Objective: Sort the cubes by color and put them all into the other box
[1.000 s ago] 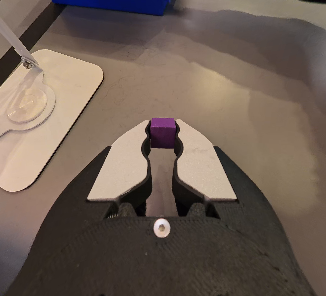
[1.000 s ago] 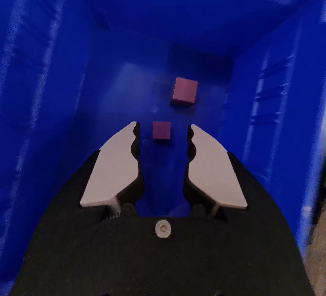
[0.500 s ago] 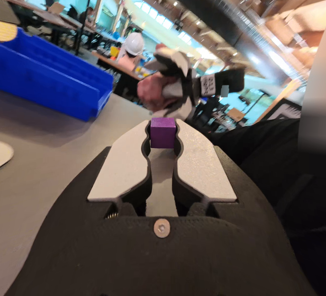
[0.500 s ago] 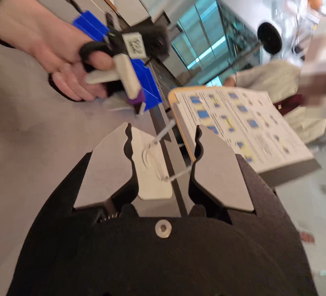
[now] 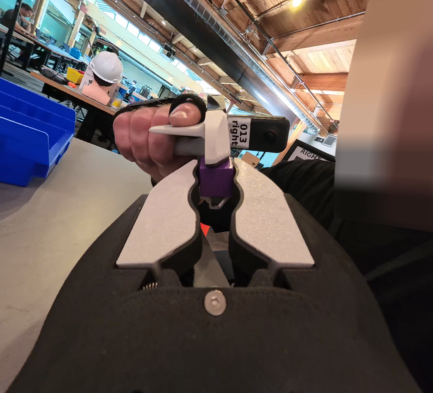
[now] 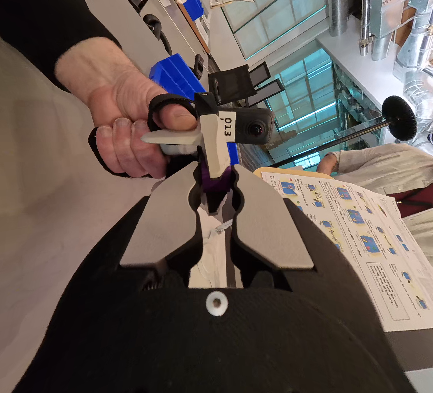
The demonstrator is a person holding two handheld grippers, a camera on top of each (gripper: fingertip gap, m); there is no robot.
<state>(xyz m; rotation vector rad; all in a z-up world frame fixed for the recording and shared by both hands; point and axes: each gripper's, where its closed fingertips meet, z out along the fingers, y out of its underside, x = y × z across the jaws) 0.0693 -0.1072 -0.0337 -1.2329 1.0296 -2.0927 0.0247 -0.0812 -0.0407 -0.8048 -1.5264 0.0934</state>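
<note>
A purple cube is held in mid-air between both grippers. My left gripper is shut on its left and right sides. The right gripper, held in a hand, comes in crosswise, with one white finger above the cube and one below it. In the right wrist view my right gripper is closed on the same cube, and a finger of the left gripper crosses in front of it. A blue box stands on the table at the left.
The grey table lies below the grippers. In the right wrist view a blue box is behind the hand. A printed sheet on a board is at the right, and a white plate lies below the fingers. The left gripper's tips are roughly 4 centimetres from the right gripper's.
My left gripper has lifted the purple cube off the table. My right gripper has left the blue box, come up open opposite the left one and closed on the same cube.
</note>
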